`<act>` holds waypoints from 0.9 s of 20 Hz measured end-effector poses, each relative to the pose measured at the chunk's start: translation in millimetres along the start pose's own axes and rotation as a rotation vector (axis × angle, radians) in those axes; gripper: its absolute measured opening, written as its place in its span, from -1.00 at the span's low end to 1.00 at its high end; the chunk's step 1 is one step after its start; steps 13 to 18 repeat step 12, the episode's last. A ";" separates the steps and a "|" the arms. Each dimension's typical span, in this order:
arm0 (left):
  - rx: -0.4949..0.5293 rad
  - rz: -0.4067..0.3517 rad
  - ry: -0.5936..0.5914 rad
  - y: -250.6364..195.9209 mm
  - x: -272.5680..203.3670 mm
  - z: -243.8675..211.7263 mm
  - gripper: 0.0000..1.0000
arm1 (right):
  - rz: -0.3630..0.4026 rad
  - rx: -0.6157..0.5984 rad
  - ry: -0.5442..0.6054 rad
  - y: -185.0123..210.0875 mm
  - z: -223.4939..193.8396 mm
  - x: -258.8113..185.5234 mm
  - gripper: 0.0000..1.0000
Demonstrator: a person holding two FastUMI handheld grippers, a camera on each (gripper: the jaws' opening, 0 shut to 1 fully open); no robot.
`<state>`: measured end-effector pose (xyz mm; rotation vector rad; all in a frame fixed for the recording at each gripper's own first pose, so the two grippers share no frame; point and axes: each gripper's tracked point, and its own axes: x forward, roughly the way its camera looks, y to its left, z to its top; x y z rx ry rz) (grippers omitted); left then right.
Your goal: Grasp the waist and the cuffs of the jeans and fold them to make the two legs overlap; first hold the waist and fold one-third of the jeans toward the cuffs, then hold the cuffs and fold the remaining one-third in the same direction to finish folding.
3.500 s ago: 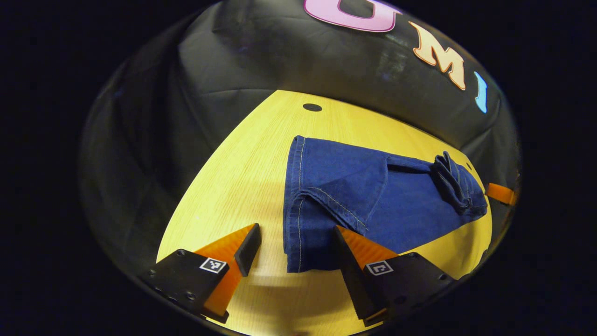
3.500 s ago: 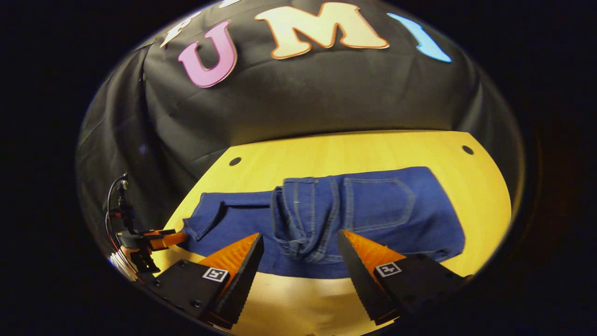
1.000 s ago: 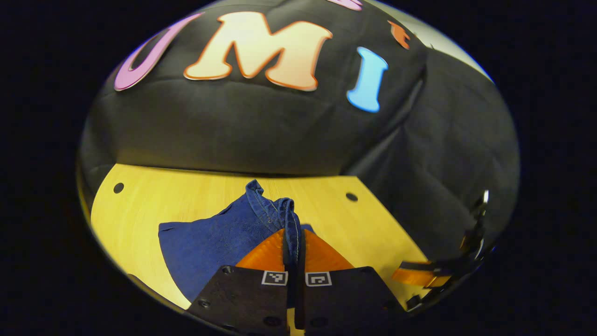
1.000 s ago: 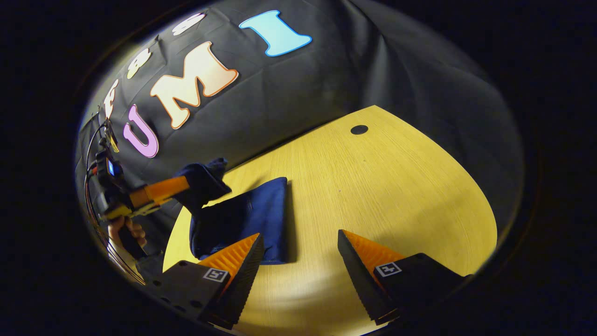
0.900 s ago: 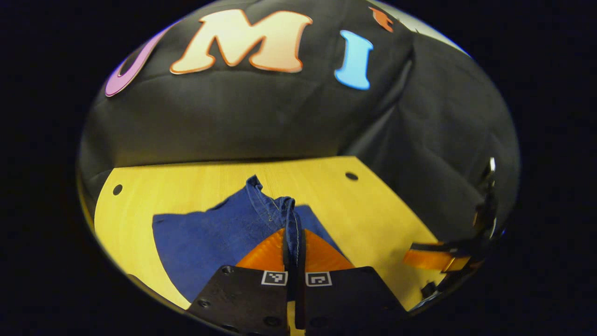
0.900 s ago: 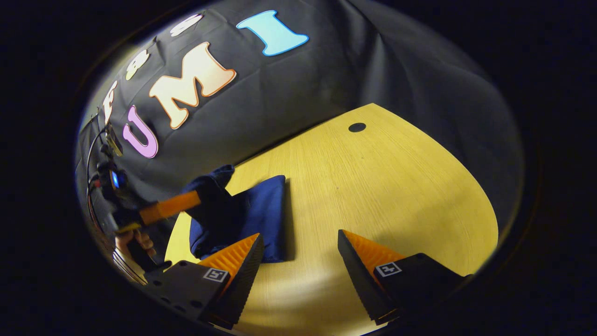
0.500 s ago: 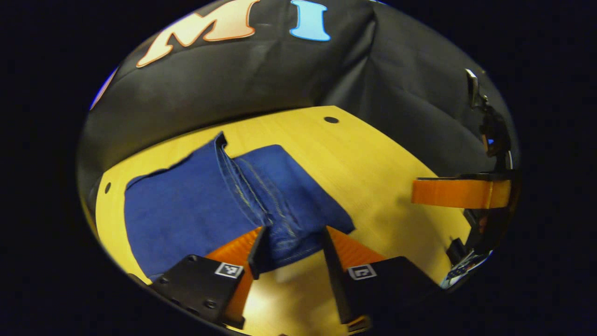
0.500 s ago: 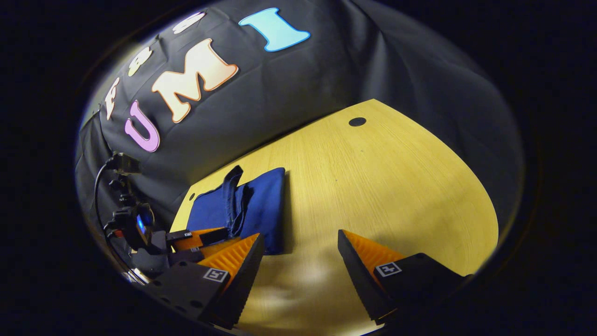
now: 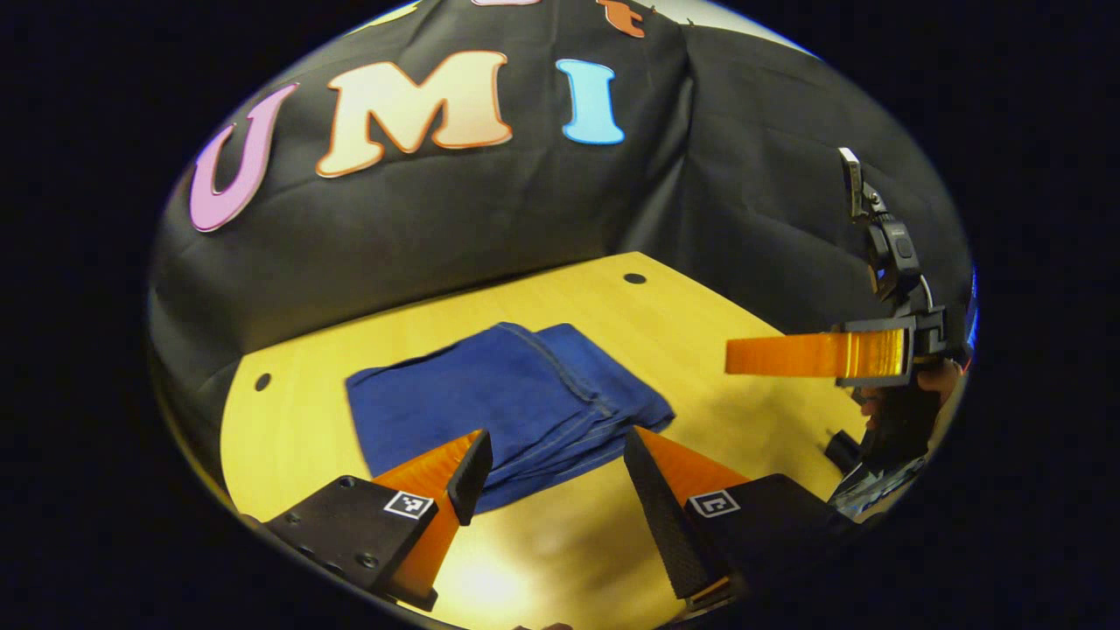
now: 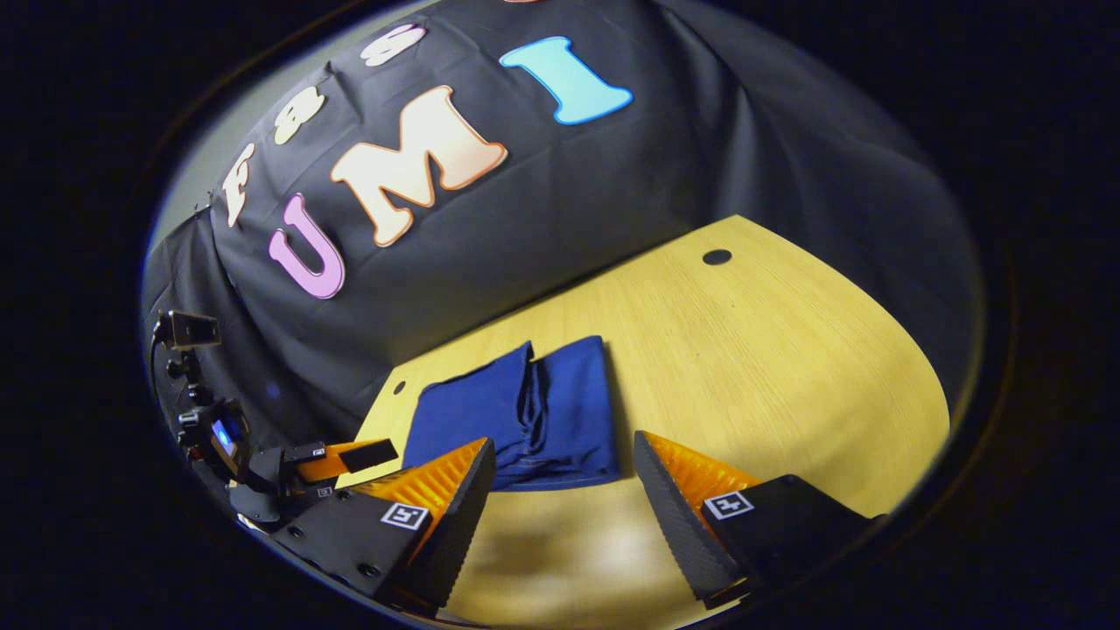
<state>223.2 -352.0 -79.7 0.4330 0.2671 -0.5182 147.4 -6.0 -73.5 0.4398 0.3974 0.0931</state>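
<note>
The blue jeans (image 9: 512, 398) lie folded into a compact stack on the yellow wooden table (image 9: 726, 420). In the right gripper view the jeans (image 10: 525, 416) sit left of centre, cuffs layered on top. My left gripper (image 9: 553, 477) hangs open just short of the stack's near edge, holding nothing. My right gripper (image 10: 560, 486) is open too, with the stack's near edge beyond its fingertips. The right gripper (image 9: 818, 354) also appears at the right of the left gripper view, held by a hand. The left gripper (image 10: 337, 459) shows low at the left of the right gripper view.
Black cloth walls close the table in at the back and sides. Small dark holes (image 9: 634, 278) (image 10: 717, 256) mark the tabletop near its corners. Bare table (image 10: 787, 367) stretches to the right of the jeans in the right gripper view.
My left gripper carried the cuffs over the stack, let go of them and drew back open. The jeans now lie flat in a folded stack. The right gripper stayed open.
</note>
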 end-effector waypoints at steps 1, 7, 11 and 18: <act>-0.003 0.015 0.001 13.0 -10.3 -4.5 0.80 | 0.007 0.002 -0.020 14.1 2.2 -3.5 0.96; -0.098 0.093 -0.034 60.9 -47.2 -20.6 0.81 | 0.013 0.007 -0.115 69.9 11.2 -21.7 0.96; -0.131 0.091 -0.048 73.6 -57.7 -25.9 0.77 | -0.007 -0.006 -0.146 79.1 13.7 -33.8 0.96; -0.129 0.087 -0.049 74.6 -59.0 -26.6 0.81 | -0.014 -0.013 -0.153 80.0 13.6 -36.9 0.96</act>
